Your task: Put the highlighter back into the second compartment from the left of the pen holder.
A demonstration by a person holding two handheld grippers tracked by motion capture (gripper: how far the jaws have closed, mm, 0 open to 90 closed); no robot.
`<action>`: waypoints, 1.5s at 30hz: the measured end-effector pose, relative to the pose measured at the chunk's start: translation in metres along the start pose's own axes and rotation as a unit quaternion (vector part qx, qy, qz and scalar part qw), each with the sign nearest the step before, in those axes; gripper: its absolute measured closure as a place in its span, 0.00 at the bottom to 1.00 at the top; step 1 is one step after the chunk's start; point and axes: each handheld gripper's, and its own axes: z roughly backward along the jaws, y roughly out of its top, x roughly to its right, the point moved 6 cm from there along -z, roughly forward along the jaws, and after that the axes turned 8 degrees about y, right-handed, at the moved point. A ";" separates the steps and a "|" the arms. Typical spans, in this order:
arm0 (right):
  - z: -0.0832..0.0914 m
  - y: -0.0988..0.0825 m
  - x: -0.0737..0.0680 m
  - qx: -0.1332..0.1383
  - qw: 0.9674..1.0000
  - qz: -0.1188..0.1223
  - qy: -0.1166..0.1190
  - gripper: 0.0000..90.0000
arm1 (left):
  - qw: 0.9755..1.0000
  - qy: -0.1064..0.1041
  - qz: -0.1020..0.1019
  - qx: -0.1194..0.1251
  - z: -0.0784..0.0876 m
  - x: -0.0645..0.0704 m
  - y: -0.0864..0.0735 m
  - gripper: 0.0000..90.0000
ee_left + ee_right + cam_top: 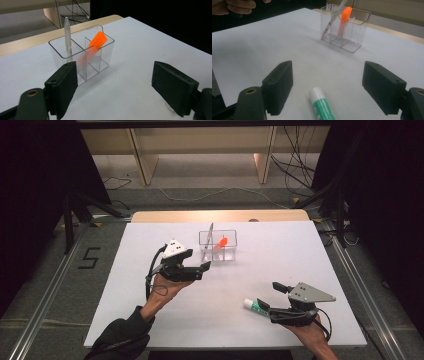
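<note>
A clear divided organizer (231, 254) stands at the middle back of the white table (150, 320). A clear pen (210, 239) leans in its left compartment and an orange marker (222, 241) in the one beside it. My left gripper (197, 261) hovers open just left of the organizer (108, 51), facing the pen (67, 35) and marker (98, 40). My right gripper (270, 296) is open near the front right. A green-and-white glue stick (254, 305) lies on the table between its jaws (322, 105). The organizer (359, 32) sits far ahead.
Beyond the table are wooden shelf legs (145, 165), loose cables (295, 165) on the floor and dark stand legs (75, 210) at both sides. A metal rail (45, 295) runs along the left. A person's hand (239, 6) shows at the right gripper view's top left.
</note>
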 end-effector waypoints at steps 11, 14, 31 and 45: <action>-0.002 -0.003 0.002 -0.021 1.000 0.000 0.008 0.28 | 1.000 -0.007 -0.005 -0.010 0.009 0.001 -0.009 0.22; -0.001 -0.003 0.002 -0.027 1.000 -0.002 0.008 0.28 | 1.000 -0.010 -0.008 -0.012 0.011 0.002 -0.011 0.22; -0.003 -0.009 0.003 -0.078 0.997 -0.002 0.027 0.28 | 1.000 -0.018 -0.005 -0.021 0.028 0.001 -0.024 0.21; -0.009 -0.014 0.000 -0.104 0.994 0.002 0.035 0.28 | 1.000 -0.013 0.004 -0.018 0.049 -0.008 -0.039 0.21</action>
